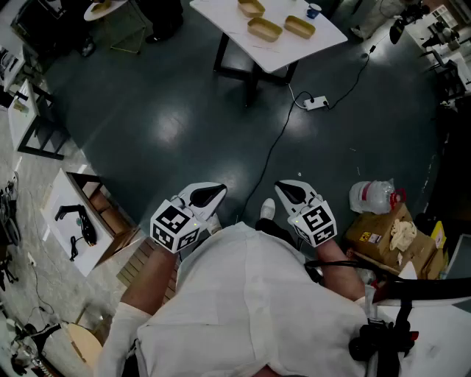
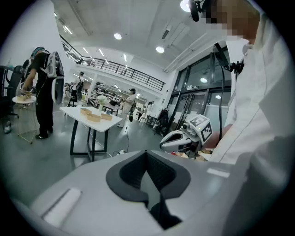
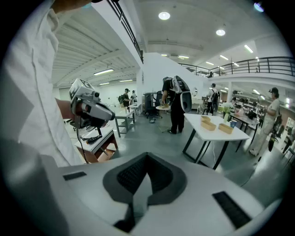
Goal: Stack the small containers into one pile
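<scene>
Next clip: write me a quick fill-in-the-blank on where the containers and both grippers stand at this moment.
The white table holds ___ tan containers.
The jaws of the left gripper and the right gripper are both ___.
Between each gripper's jaws there is ___.
The power strip lies on the ___.
Missing words: three; shut; nothing; floor.

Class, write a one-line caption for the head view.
Standing back from the table and its three containers, a person holds left tongs and right tongs shut.
</scene>
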`<move>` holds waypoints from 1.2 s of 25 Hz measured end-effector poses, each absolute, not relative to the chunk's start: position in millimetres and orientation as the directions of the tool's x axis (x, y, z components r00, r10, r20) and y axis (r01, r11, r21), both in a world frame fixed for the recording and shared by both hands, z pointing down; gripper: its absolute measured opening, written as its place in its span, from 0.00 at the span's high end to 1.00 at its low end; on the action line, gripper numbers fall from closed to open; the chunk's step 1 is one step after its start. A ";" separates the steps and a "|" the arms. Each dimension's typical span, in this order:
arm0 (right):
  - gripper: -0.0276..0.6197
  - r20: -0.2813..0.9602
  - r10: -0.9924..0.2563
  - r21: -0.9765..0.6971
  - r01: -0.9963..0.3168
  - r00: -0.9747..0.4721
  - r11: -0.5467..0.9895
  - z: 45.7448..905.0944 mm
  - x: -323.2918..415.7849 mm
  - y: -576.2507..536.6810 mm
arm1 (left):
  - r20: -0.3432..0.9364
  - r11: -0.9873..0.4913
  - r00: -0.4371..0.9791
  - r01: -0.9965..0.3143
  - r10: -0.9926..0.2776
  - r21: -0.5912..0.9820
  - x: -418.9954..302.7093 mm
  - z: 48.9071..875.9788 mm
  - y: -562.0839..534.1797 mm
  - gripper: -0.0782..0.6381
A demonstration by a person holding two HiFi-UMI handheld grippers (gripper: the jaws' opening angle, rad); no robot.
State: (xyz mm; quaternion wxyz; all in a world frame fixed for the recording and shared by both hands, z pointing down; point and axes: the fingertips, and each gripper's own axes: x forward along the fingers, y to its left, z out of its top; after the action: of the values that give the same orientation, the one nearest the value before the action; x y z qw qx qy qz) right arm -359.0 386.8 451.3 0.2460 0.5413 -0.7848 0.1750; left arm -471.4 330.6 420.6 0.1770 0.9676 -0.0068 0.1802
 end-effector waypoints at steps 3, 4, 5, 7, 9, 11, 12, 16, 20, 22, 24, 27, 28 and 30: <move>0.95 0.568 -0.770 -0.006 -0.937 -0.291 0.350 453.0 -329.4 395.7 | 0.384 -0.938 0.922 -0.081 0.058 0.336 -441.2 430.4 338.8 0.88; 0.95 0.566 -0.772 -0.006 -0.937 -0.290 0.348 452.7 -317.7 399.5 | 0.391 -0.938 0.919 -0.085 0.057 0.337 -429.8 431.8 342.0 0.88; 0.95 0.564 -0.774 -0.006 -0.938 -0.288 0.346 451.9 -304.6 403.7 | 0.395 -0.937 0.917 -0.089 0.055 0.337 -417.0 431.8 346.0 0.88; 0.95 0.559 -0.780 -0.005 -0.941 -0.282 0.338 449.6 -274.3 412.2 | 0.395 -0.938 0.917 -0.091 0.052 0.335 -386.7 428.5 355.5 0.88; 0.95 0.554 -0.786 -0.004 -0.945 -0.274 0.327 449.5 -240.1 419.1 | 0.388 -0.939 0.920 -0.084 0.055 0.332 -351.1 424.1 364.6 0.88; 0.95 0.550 -0.790 -0.010 -0.948 -0.271 0.318 452.7 -206.0 426.3 | 0.384 -0.942 0.922 -0.075 0.059 0.326 -313.4 421.1 373.4 0.88; 0.95 0.550 -0.790 -0.016 -0.949 -0.272 0.316 455.2 -190.3 430.7 | 0.382 -0.945 0.922 -0.071 0.059 0.318 -295.4 420.1 378.0 0.88; 0.95 0.565 -0.772 -0.050 -0.946 -0.290 0.319 467.3 -135.1 443.5 | 0.386 -0.955 0.921 -0.075 0.045 0.288 -233.6 421.7 387.5 0.88; 0.95 0.578 -0.757 -0.074 -0.943 -0.305 0.324 475.4 -89.6 451.0 | 0.406 -0.951 0.913 -0.099 0.031 0.294 -190.0 429.4 388.7 0.88; 0.95 0.584 -0.760 -0.055 -0.948 -0.286 0.314 477.7 -65.0 450.4 | 0.414 -0.944 0.910 -0.118 0.021 0.307 -170.4 433.2 384.1 0.88; 0.95 0.579 -0.770 -0.053 -0.955 -0.267 0.292 478.6 -42.4 446.5 | 0.423 -0.941 0.906 -0.126 0.019 0.313 -151.8 435.8 378.2 0.88; 0.95 0.566 -0.790 -0.062 -0.967 -0.237 0.246 482.2 -12.8 425.9 | 0.429 -0.945 0.903 -0.116 0.028 0.306 -123.0 440.4 354.5 0.88; 0.95 0.566 -0.793 -0.064 -0.970 -0.228 0.233 485.2 -5.9 417.5 | 0.429 -0.945 0.903 -0.112 0.033 0.309 -114.2 443.5 344.2 0.88; 0.95 0.574 -0.791 -0.067 -0.975 -0.212 0.212 492.2 6.7 401.1 | 0.422 -0.941 0.906 -0.108 0.039 0.320 -96.3 451.3 322.2 0.88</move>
State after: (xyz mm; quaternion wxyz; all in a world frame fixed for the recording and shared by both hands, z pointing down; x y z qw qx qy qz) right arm 6.7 401.1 492.2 0.2148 0.5899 -0.7483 0.2142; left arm -96.3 322.2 451.3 0.1704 0.9611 -0.0179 0.2166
